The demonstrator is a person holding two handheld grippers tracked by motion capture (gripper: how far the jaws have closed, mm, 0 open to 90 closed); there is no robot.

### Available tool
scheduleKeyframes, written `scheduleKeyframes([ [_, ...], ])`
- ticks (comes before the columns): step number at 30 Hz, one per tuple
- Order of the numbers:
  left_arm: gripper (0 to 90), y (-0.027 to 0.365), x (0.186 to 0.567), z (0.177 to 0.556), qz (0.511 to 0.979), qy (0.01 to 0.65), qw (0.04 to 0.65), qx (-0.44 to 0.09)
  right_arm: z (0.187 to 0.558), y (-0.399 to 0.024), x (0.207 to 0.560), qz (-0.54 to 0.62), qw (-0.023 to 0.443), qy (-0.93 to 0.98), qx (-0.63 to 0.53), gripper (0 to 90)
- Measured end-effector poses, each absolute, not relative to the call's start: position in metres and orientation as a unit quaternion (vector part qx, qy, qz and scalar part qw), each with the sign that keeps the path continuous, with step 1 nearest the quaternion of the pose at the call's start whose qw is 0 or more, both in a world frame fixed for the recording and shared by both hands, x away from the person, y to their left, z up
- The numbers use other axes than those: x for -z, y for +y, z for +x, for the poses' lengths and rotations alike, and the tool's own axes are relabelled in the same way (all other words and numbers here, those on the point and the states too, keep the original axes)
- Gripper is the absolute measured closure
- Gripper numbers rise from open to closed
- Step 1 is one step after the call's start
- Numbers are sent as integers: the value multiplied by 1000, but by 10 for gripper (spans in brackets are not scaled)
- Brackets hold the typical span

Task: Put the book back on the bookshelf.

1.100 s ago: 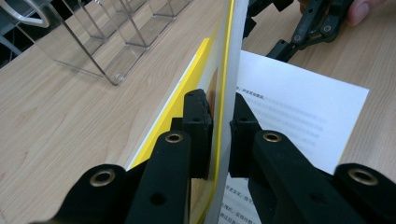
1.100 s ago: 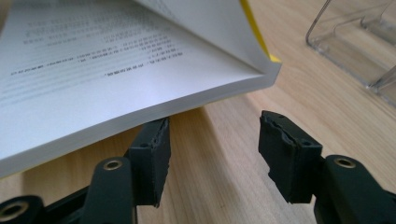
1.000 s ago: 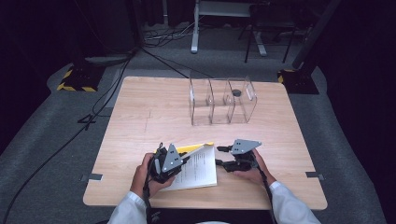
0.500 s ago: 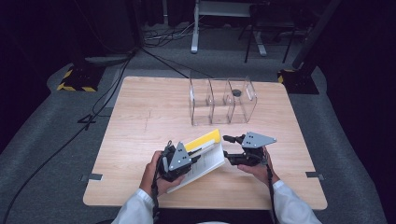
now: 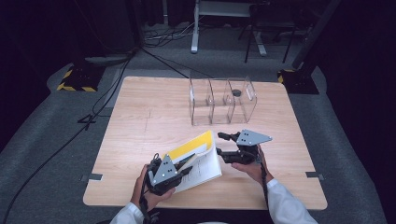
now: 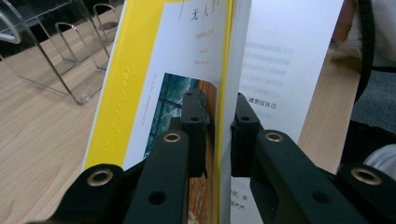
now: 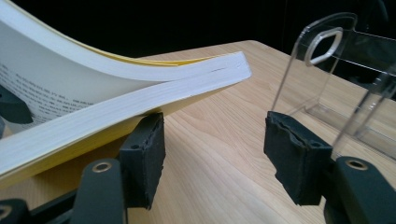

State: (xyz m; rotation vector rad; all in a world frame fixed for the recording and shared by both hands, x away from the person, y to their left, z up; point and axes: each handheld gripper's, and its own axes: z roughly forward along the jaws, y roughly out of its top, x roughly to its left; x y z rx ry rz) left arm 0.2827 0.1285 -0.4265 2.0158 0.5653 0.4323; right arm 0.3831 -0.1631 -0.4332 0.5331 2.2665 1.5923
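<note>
Your left tool (image 5: 187, 164) is pinching the book (image 5: 198, 156) in the lower middle of the high view; in the left gripper view its jaws are pressed together on the yellow front cover (image 6: 140, 93) and some pages, with the rest of the white page block (image 6: 285, 56) falling open to the right of them. The book is tipped up off the table (image 5: 149, 116), its long axis running from your left hand at the lower left toward the upper right of the high view, with the free far end pointing toward the clear acrylic organizer (image 5: 223, 100) at the upper middle.

Your right tool (image 5: 223, 145) sits just right of that free end with its jaws spread and nothing between them. In the right gripper view the book's raised corner (image 7: 233, 65) hangs above and left of the left-hand jaw, and the organizer's wall (image 7: 327, 60) stands at the right of the frame. Whether that jaw's pad actually touches the underside of the book is hard to say from this angle; it looks very close.

So the relation that counts: the book lies to the left of your right tool, the organizer lies beyond both toward the top of the high view, and your right hand is the nearer one to its slots. My judgement is that the right tool would need to close on the free end to steady the book before it goes upright into a compartment.
</note>
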Motion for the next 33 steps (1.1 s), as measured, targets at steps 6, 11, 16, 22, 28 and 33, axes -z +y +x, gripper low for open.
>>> scheduleKeyframes([
  [6,758,134,428,275,828,239,471,-188,380,-152,430,174,170,800,-548,418],
  [11,716,144,431,273,815,259,484,-186,373,-142,418,151,169,802,-553,418],
  [16,781,152,437,278,796,258,520,-174,369,-134,412,140,172,805,-551,418],
  [22,789,146,443,297,783,245,553,-144,379,-142,419,155,157,801,-556,420],
  [28,778,129,440,319,776,223,576,-125,393,-155,425,170,142,800,-558,423],
  [33,777,107,433,332,769,197,598,-115,398,-178,417,189,153,778,-579,424],
])
